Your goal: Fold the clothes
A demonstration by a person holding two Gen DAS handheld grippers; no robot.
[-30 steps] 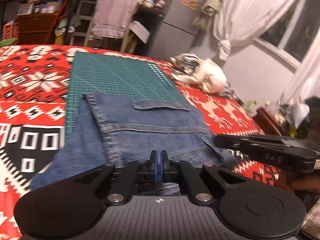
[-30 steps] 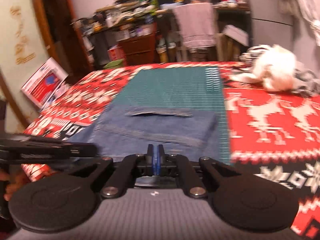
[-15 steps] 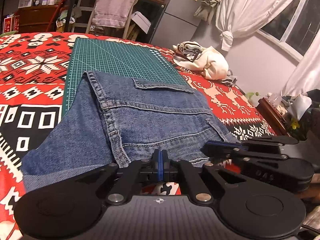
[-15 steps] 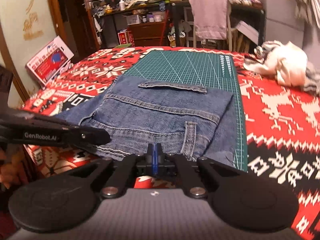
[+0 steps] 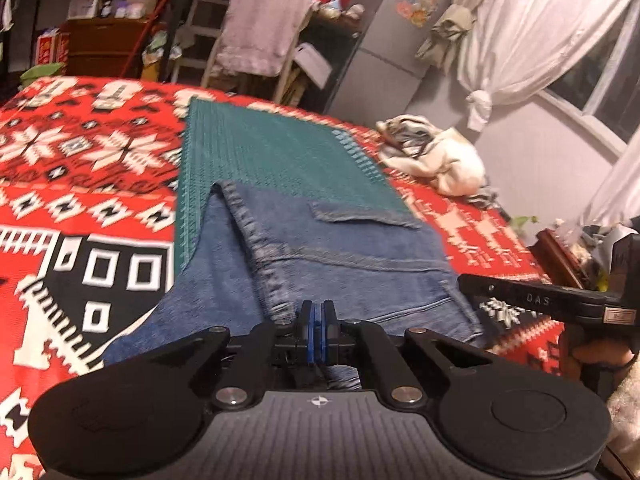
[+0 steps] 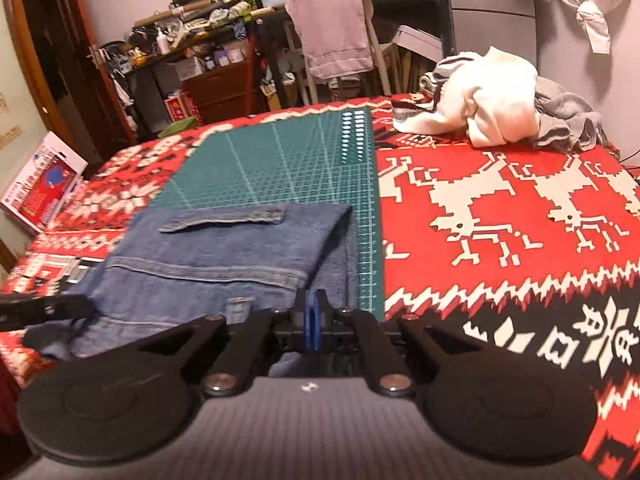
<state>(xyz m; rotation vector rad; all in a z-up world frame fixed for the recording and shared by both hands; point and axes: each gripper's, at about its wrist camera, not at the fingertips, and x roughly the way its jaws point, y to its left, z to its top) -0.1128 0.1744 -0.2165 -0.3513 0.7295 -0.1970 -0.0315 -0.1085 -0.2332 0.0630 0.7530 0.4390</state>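
The jeans [image 5: 332, 252] lie on the green cutting mat [image 5: 276, 156], which sits on a red patterned blanket [image 5: 80, 168] over what looks like a bed. The near part of the jeans hangs off the mat toward the 2 tongs. They look partly folded already, with a belt loop and thick seams showing on top.

Jeans are soft, but they are thick and a bit heavy. They bend and droop, and they do not slip much. They will not break. I think the best places to hold them are the thick edges and seams, near the 2 near corners, so the cloth lifts flat and does not sag in the middle.

The left tongs [image 5: 318, 320] are pressed tight together, with no gap between the blue pads. They sit right at the near edge of the jeans, next to a thick seam. They seem to pinch the denim there, but the cloth at the tips is hidden, so I cannot be sure.

The right tongs [image 6: 311, 316] are pressed tight together too. They sit at the near right part of the jeans, close to the mat's edge. They also seem to pinch the cloth.

A pile of white and grey clothes [image 6: 500, 116] waits far off on the blanket.
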